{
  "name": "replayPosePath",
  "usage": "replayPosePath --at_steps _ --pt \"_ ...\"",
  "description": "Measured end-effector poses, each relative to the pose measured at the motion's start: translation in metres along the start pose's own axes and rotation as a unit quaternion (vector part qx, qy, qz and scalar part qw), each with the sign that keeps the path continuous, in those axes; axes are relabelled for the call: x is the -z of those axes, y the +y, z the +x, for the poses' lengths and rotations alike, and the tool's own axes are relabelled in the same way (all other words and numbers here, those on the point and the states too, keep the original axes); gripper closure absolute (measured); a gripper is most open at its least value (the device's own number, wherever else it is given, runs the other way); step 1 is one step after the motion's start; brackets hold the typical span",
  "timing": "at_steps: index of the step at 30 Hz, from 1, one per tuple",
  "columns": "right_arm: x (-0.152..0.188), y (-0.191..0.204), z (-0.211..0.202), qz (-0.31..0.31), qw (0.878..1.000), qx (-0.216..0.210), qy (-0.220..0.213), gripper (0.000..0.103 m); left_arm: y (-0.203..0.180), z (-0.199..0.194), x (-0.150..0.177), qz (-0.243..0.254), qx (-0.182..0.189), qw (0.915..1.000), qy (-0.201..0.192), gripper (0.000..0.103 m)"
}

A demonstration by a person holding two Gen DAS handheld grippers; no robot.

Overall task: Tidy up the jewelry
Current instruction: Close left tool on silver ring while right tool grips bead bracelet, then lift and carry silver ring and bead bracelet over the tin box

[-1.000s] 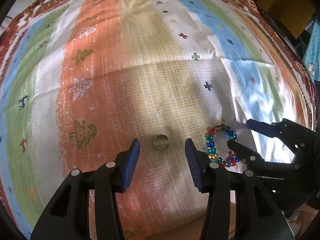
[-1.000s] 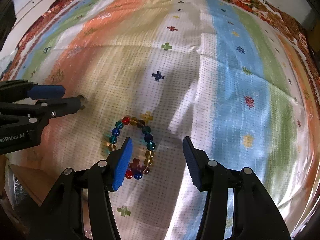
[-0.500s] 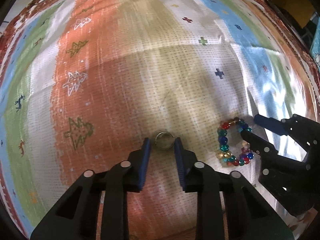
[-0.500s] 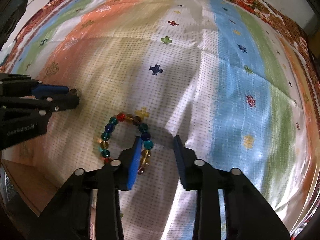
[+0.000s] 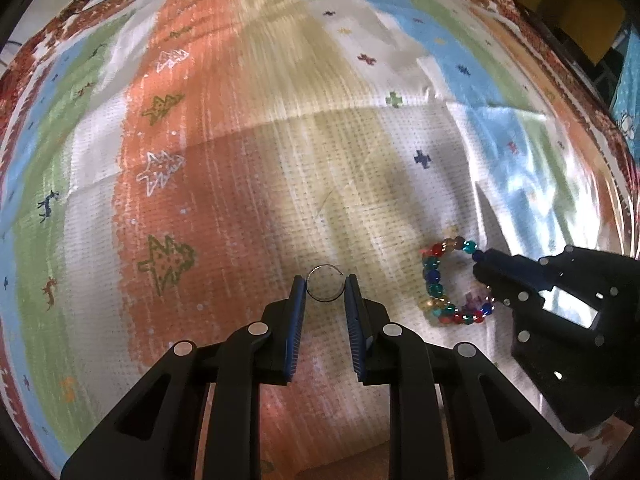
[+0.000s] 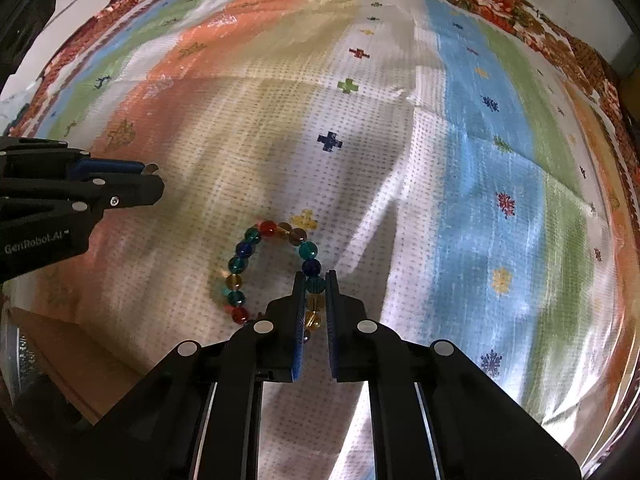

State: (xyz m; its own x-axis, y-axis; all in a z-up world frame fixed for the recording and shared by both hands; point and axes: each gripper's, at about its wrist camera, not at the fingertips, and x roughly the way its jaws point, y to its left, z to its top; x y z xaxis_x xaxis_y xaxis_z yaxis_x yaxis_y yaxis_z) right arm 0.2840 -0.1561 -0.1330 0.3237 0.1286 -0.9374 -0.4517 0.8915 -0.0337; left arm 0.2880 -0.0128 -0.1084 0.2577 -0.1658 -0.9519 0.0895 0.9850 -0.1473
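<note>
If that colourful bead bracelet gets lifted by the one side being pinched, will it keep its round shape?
Probably not. The bead bracelet looks strung, so it would likely sag into a hanging loop below the right gripper. The round, glossy beads may slip between the pads, which clamp only one or two. It looks light for its size.

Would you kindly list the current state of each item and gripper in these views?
ring: pinched between the left jaws, at the cloth.
beaded bracelet: lying in a loop on the cloth, one side clamped by the right jaws.
left gripper: shut on the ring.
right gripper: shut on the bracelet.
tablecloth: spread out, creased.
</note>
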Motion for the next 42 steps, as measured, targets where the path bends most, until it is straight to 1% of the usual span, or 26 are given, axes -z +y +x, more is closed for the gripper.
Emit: replayPosePath --at_steps 6,14,19,29,35,42 --pt "0.002 0.004 -0.016 0.008 1.0 -0.013 -0.021 0.093 0.007 -0.015 0.008 -0.006 0.002 0.9998 -0.017 0.083" --pt "0.002 0.005 -0.044 0.021 0.997 -0.032 -0.063 0.093 0.003 -0.036 0.015 -0.016 0.011 0.9989 -0.043 0.084" --pt "0.002 0.007 -0.058 0.024 0.996 -0.036 -0.083 0.093 -0.001 -0.043 0.02 -0.017 0.011 0.9986 -0.049 0.084" --pt "0.008 0.009 -0.079 0.025 0.992 -0.047 -0.111 0.093 0.0 -0.065 0.034 -0.018 0.018 0.9972 -0.07 0.083" --pt "0.01 0.014 -0.091 0.025 0.99 -0.061 -0.128 0.093 0.003 -0.071 0.042 -0.02 0.014 0.9969 -0.075 0.083" --pt "0.013 0.018 -0.105 0.024 0.986 -0.075 -0.148 0.093 0.006 -0.084 0.055 -0.031 0.01 0.9948 -0.097 0.083"
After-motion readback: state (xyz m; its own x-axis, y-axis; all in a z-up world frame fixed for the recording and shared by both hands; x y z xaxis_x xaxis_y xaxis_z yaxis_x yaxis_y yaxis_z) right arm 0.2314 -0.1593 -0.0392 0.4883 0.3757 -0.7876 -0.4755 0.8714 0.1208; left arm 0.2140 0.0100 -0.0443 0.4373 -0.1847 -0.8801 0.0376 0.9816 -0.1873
